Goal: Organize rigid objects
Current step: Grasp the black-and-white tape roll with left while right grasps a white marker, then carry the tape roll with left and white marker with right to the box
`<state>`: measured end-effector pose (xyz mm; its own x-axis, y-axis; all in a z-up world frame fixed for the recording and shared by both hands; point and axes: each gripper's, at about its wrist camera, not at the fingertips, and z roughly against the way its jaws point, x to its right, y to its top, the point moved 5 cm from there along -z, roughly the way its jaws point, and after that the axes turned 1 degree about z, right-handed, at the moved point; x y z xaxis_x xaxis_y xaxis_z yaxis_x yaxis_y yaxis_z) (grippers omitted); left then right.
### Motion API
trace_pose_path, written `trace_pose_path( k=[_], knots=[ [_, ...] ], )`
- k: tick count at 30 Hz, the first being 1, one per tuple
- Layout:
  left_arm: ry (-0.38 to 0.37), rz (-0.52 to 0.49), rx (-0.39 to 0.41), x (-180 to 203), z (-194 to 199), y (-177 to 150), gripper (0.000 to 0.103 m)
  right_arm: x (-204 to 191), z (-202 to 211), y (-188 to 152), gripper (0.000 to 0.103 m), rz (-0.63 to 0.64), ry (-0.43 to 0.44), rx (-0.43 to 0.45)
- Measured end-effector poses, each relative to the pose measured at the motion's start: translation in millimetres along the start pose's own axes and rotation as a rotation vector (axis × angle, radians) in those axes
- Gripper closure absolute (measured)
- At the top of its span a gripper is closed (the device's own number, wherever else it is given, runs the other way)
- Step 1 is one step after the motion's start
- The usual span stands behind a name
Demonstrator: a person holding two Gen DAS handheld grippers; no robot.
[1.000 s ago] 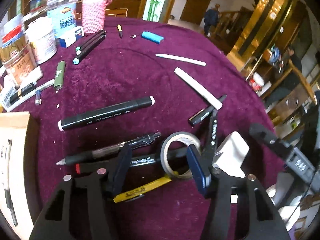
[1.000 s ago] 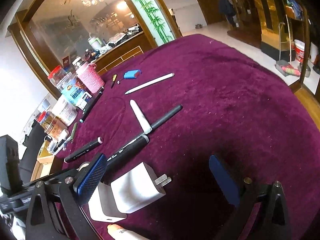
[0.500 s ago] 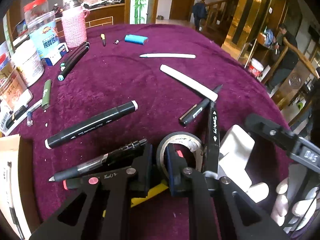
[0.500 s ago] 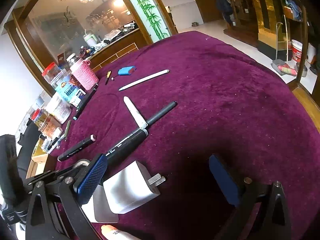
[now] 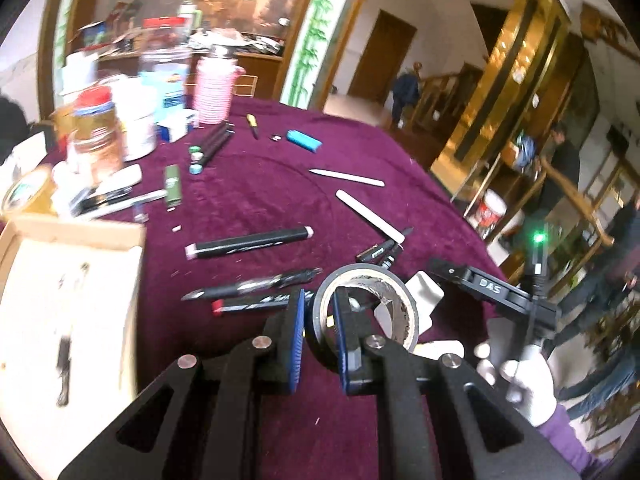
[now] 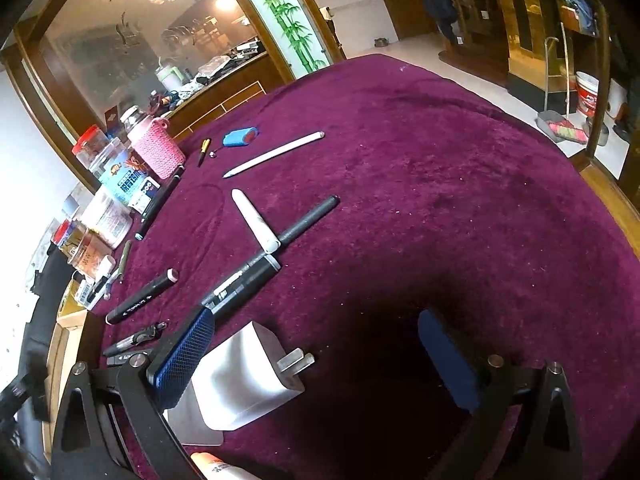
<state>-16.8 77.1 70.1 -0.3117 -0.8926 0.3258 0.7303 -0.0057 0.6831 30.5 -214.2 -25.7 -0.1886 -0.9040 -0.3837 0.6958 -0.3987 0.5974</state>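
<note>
A grey tape roll [image 5: 362, 273] hangs lifted above the purple tablecloth [image 5: 260, 184], tilted upright. My left gripper [image 5: 319, 309] is shut on its near wall, one finger outside the ring and one inside. Below it lie a black pen [image 5: 248, 286] and a red-capped marker [image 5: 256, 304]. In the right wrist view my right gripper [image 6: 316, 328] stands open low over the cloth. A white plug charger [image 6: 240, 380] lies beside its left finger [image 6: 184, 352], not gripped. That gripper's black body [image 5: 492, 289] and a white-gloved hand [image 5: 528, 384] show at the right of the left wrist view.
A black marker [image 5: 248, 242], a white pen [image 5: 370, 216], a white stylus [image 5: 348, 176] and a blue lighter [image 5: 304, 140] are scattered on the cloth. Jars and a pink-sleeved bottle [image 5: 214, 92] crowd the far left. A cardboard box [image 5: 60, 300] sits at the left edge.
My left gripper went from open around the tape roll to shut on its wall, then rose with the roll off the table. The right gripper stayed put.
</note>
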Motion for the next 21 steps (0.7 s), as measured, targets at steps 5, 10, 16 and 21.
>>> trace_pose_path(
  k=[5, 10, 16, 21],
  knots=[
    [0.003, 0.089, 0.050, -33, 39, -13, 0.090, 4, -1, -1, 0.001, -0.016, -0.013, -0.004],
    [-0.008, 0.154, 0.105, -59, 73, -26, 0.090, 2, -2, -2, 0.001, -0.003, -0.030, -0.006],
    [0.013, 0.182, 0.148, -85, 103, -37, 0.089, -19, 15, 14, 0.001, 0.069, -0.041, 0.010],
    [-0.012, 0.218, 0.143, -97, 98, -43, 0.090, -49, -1, 46, 0.001, 0.180, -0.040, -0.074]
  ],
)
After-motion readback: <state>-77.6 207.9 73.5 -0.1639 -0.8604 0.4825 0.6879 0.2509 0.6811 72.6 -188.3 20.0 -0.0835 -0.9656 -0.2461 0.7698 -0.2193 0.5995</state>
